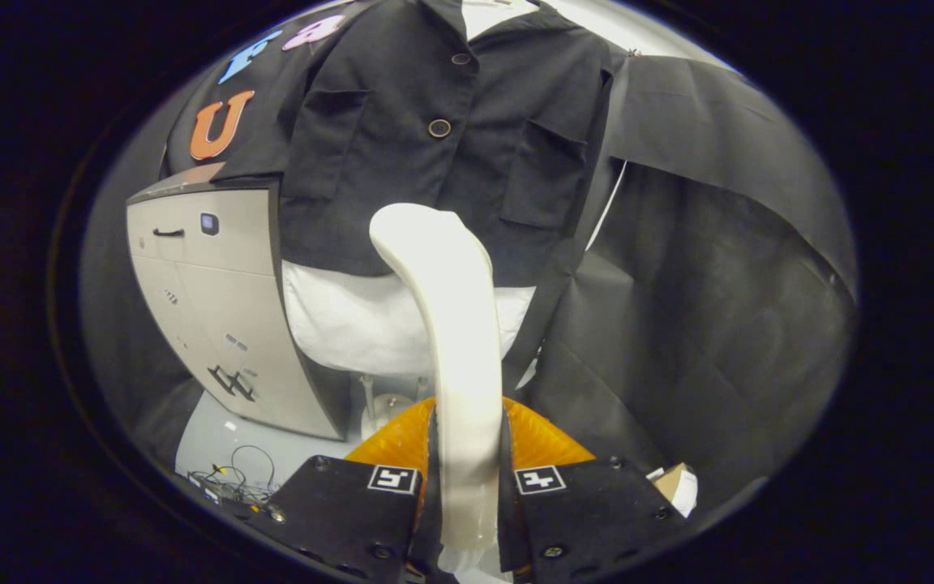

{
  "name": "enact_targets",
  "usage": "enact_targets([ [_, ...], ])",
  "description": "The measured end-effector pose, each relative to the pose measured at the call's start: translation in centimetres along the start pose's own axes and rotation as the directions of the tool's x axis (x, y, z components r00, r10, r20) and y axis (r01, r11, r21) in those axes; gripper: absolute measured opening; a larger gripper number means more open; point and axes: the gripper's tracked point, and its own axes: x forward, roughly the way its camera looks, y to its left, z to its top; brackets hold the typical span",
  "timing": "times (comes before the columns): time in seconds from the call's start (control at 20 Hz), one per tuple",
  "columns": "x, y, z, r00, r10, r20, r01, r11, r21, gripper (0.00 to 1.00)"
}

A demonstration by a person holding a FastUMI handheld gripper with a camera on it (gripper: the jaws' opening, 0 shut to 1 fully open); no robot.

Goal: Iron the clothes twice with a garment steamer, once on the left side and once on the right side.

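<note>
Gripping the steamer (444, 324) by its handle, our gripper (467, 487) has both fingers pressed against the handle's sides, so it is closed on the tool. We see the steamer rise from between the fingers and curve forward, its rounded head lying over the lower hem of the jacket (451, 138), near the middle of the front, just below the lower button (439, 127). We cannot tell whether the head touches the cloth or stands just off it. The jacket hangs on a form (337, 316) whose pale body shows under the hem, on both sides of the steamer. Two chest pockets sit on the jacket, one on each side of the button line, and a second button (460, 58) sits higher up near the collar. Beside the jacket, on one side, stands a cabinet (216, 308) with a dark handle. Loose cables (236, 478) lie on the floor near the cabinet's foot.
</note>
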Motion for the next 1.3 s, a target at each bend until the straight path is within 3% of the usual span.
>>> enact_targets([
  [0.25, -3.1, -1.3, -0.3, 1.0, -0.002, -0.005, 0.002, 1.0, -0.008, 0.3],
  [0.6, -9.1, -5.7, 2.0, 0.997, -0.001, 0.083, -0.003, 0.999, 0.045, 0.3],
  [0.9, -14.9, -9.4, 4.9, 0.971, 0.056, 0.234, -0.079, 0.993, 0.09, 0.3],
  [1.3, -20.1, -15.1, 3.5, 0.93, 0.159, 0.331, -0.186, 0.981, 0.049, 0.3],
])
